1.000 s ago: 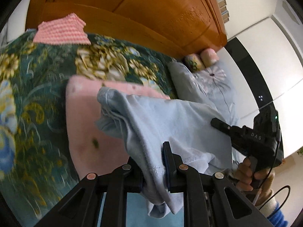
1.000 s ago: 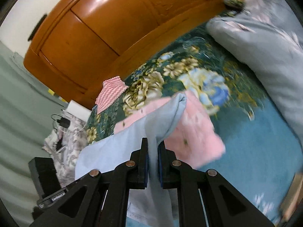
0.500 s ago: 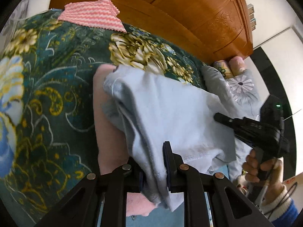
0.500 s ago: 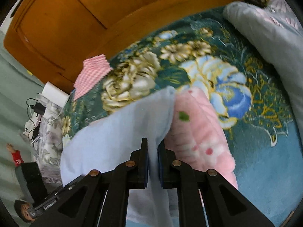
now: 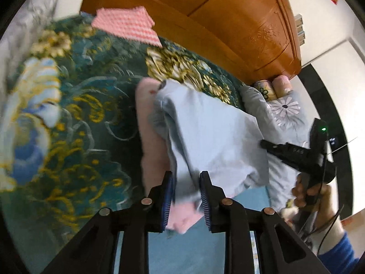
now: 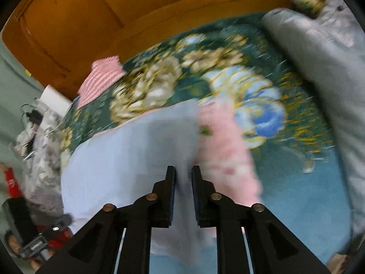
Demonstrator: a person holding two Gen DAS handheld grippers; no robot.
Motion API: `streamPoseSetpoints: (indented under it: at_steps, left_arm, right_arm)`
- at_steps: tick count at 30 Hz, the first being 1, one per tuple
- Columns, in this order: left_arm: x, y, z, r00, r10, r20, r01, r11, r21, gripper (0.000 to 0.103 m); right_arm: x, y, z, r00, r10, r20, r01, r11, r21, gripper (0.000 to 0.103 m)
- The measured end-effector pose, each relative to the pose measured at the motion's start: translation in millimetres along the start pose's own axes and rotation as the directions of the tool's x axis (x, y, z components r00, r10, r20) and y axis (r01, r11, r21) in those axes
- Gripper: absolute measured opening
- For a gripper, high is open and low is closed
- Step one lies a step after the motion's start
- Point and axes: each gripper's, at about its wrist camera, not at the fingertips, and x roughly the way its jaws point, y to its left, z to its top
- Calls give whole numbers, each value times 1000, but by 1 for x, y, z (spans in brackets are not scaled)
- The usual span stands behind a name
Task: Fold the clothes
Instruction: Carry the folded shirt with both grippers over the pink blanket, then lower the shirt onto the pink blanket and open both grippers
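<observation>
Left hand-held gripper [image 5: 185, 183] has its fingers spread apart, the light blue garment [image 5: 212, 137] draped loosely between them. Right hand-held gripper [image 6: 183, 178] shows a narrow gap with the blue cloth in it; blur hides whether it pinches. The garment lies over a pink garment [image 6: 224, 143] on the floral bed [image 5: 75, 118], toward its foot edge.

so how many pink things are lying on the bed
2 in view: a pink garment under the light blue garment mid-bed, and a pink zigzag cloth at the far edge by the wooden wardrobe. More may be hidden.
</observation>
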Motion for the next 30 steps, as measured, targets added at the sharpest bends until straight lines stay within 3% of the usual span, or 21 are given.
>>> streamPoseSetpoints:
  at_steps: [2, 5, 6, 8, 12, 17, 22, 24, 26, 28, 30]
  left_arm:
    - [-4, -21, 0, 998, 49, 29, -52, 994, 95, 27]
    - [-3, -57, -3, 992, 103, 76, -119, 962, 246, 33]
    - [1, -64, -4, 991, 110, 81, -128, 952, 277, 41]
    - [15, -70, -8, 983, 161, 85, -180, 933, 311, 44]
    - [34, -53, -19, 961, 264, 87, -278, 913, 297, 46]
    - [27, -23, -23, 974, 223, 41, -226, 956, 187, 53]
    - [5, -23, -31, 972, 224, 70, -234, 954, 187, 54]
    - [2, -29, -46, 971, 229, 71, -239, 947, 216, 54]
    - [10, -32, -67, 960, 269, 81, -281, 919, 276, 54]
    - [23, -34, -81, 946, 311, 88, -323, 892, 316, 54]
    - [34, -31, -94, 934, 346, 89, -355, 874, 332, 54]
  right_arm:
    - [-18, 3, -6, 998, -13, 60, 14, 1000, -11, 16]
    - [-43, 10, -17, 990, -21, 140, 26, 999, -34, 17]
    - [-42, 18, -24, 990, 5, 138, 3, 998, -63, 19]
    - [-34, 32, -39, 993, 39, 111, -26, 993, -115, 22]
    - [-2, 32, -58, 999, -11, 45, 17, 989, -147, 22]
    - [7, 3, -60, 999, -19, 50, 20, 1000, -23, 22]
    - [-10, 3, -77, 994, -37, 99, 37, 999, -5, 22]
    - [-15, 7, -91, 994, -15, 109, 15, 1000, -5, 25]
    - [-10, 11, -116, 995, 1, 98, -2, 1000, 5, 43]
    - [-4, 14, -140, 996, 11, 86, -12, 1000, 14, 46]
    - [10, 14, -159, 997, -28, 72, 26, 999, 28, 54]
